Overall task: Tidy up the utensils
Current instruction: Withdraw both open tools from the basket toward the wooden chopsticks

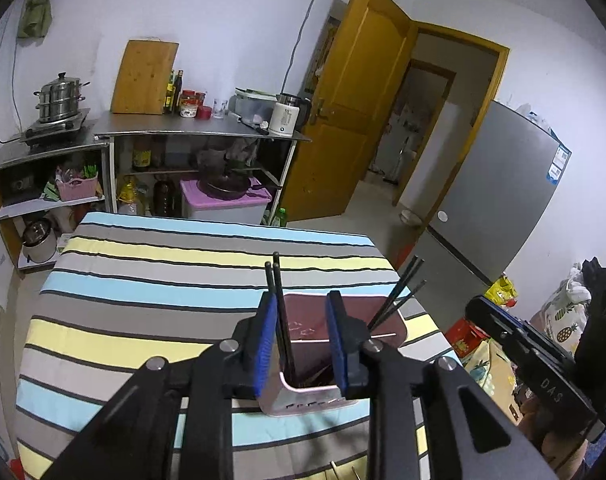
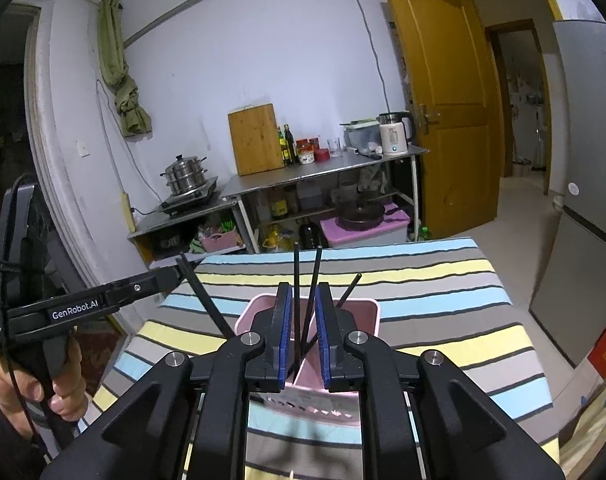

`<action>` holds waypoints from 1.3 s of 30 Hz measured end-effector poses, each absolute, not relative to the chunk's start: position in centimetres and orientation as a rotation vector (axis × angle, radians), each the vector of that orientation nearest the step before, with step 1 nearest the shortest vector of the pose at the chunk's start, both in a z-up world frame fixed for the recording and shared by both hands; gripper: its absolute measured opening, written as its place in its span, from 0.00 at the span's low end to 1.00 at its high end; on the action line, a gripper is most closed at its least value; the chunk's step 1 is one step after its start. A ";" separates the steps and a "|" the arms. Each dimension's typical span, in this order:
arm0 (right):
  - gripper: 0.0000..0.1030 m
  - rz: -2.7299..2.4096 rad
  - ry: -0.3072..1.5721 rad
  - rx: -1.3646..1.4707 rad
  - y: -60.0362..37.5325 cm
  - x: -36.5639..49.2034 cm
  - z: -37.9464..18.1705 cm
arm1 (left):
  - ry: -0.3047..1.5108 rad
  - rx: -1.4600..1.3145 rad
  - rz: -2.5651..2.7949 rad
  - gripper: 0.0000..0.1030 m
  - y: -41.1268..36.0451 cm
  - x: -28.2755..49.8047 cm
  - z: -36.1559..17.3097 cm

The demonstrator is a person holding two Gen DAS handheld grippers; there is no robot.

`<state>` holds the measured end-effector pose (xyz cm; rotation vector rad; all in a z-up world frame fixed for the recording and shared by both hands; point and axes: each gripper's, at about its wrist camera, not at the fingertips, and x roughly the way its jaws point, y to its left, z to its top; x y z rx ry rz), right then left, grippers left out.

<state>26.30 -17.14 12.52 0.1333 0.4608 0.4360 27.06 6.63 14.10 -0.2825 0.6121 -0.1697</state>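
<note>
Black jaws with blue ribbed pads fill the foreground of both wrist views. Our left gripper [image 1: 301,344] stands apart over the near left corner of a pink utensil holder [image 1: 303,396], and a pair of black chopsticks [image 1: 281,320] rises between its pads, lying along the left pad while the right pad stands clear of them. Our right gripper [image 2: 303,336] is also parted, with two more black chopsticks [image 2: 307,300] standing loose in the narrow gap; we judge neither pair is clamped.

That holder sits on a table [image 1: 143,280] draped in a soft cloth striped blue, yellow, grey and white. It is a smooth, rounded plastic box with a row of small slots low on its front wall and a darker interior. Each chopstick is a thin, straight, matte rod. More chopsticks [image 1: 399,300] lean against the far right corner, fanned apart.

We judge the step in hand to be letting the sticks settle into the holder. To do it well, we would open a little wider so no pad drags a stick, then lift each gripper straight up along the sticks' line without nudging the light holder or tipping it.
</note>
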 end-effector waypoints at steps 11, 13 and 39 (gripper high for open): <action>0.12 0.443 0.414 0.123 -18.8 20.4 12.5 | 0.557 -0.248 -0.153 0.26 5.7 21.4 14.3; 0.13 0.445 0.416 0.126 -19.0 19.5 12.0 | 0.549 -0.244 -0.150 0.27 5.3 20.1 14.1; 0.13 0.451 0.533 0.093 -19.5 13.2 5.4 | 0.628 -0.204 -0.096 0.29 2.6 12.0 7.0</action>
